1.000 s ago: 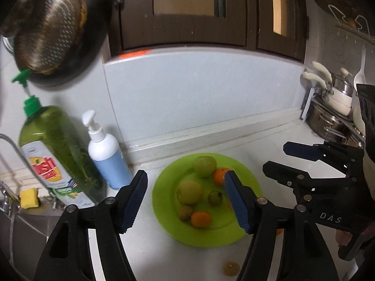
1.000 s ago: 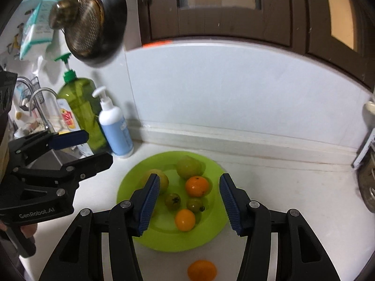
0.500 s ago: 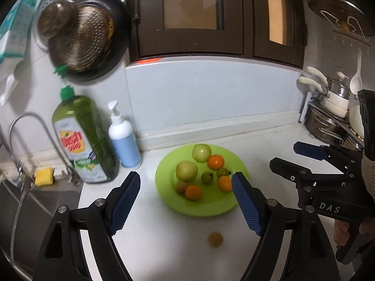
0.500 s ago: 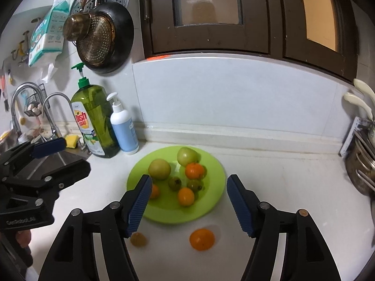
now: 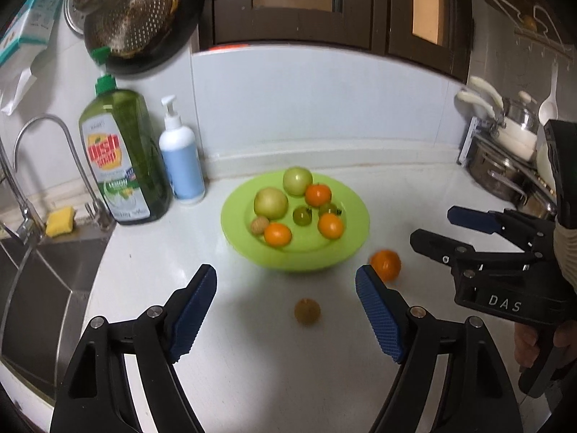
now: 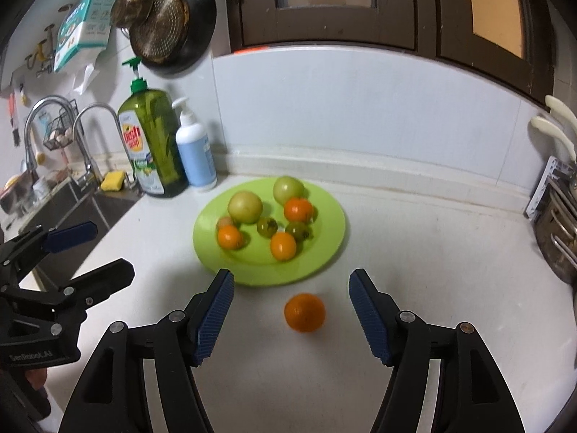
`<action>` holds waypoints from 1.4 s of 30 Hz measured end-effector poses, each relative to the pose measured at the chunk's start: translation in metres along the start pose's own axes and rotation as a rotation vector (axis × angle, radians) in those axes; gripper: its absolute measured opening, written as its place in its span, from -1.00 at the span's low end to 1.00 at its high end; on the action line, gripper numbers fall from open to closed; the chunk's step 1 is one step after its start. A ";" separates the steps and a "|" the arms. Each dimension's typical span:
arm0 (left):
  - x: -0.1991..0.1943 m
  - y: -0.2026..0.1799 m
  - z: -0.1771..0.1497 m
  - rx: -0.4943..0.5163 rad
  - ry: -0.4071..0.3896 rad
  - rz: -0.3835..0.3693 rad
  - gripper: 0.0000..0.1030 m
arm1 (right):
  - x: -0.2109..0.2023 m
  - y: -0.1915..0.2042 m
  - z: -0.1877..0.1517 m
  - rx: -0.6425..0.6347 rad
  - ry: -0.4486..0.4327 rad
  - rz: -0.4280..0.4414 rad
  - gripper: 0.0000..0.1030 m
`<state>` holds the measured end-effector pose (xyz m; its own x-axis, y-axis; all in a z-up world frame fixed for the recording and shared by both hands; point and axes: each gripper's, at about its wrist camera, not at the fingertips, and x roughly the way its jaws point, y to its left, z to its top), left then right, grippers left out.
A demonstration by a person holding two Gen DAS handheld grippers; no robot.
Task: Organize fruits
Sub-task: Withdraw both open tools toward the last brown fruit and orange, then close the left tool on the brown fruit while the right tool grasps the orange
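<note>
Right wrist view: two hand-held black grippers w/ blue ribbed pads hover over a white kitchen counter (image 6: 414, 252), fruit-sorting under way. The right gripper (image 6: 290, 312) has its jaws spread, nothing between the pads yet; its jaws have just been opening. A loose round orange tangerine (image 6: 304, 312) sits on the counter just in front of it, lined up w/ the gap and just off the near rim of a lime-green round plastic plate (image 6: 324, 216).

Left wrist view: the left gripper (image 5: 286, 312) is likewise spread and empty, aimed at a small brownish round fruit (image 5: 307, 311) lying alone on the counter, near the plate's front edge. The plate already holds apples, tangerines and small green tomatoes.

Handling, by the look of it: both strays seem light, smooth, apt to roll. The tangerine's skin probably gives under pressure, so a gentle squeeze across its widest part seems best. The small fruit likely needs a low, centred pinch, pads either side.
</note>
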<state>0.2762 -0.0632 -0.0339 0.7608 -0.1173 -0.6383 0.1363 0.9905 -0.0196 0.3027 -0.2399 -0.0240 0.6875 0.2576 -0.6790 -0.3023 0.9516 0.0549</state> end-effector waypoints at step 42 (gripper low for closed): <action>0.111 -0.009 -0.033 -0.090 0.274 -0.078 -0.46 | 0.099 -0.019 -0.032 -0.007 0.214 0.087 -0.17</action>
<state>0.3385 -0.0828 -0.1298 0.5486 -0.1816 -0.8161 0.1213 0.9831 -0.1372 0.3556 -0.2379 -0.1163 0.5031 0.2966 -0.8117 -0.3592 0.9260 0.1157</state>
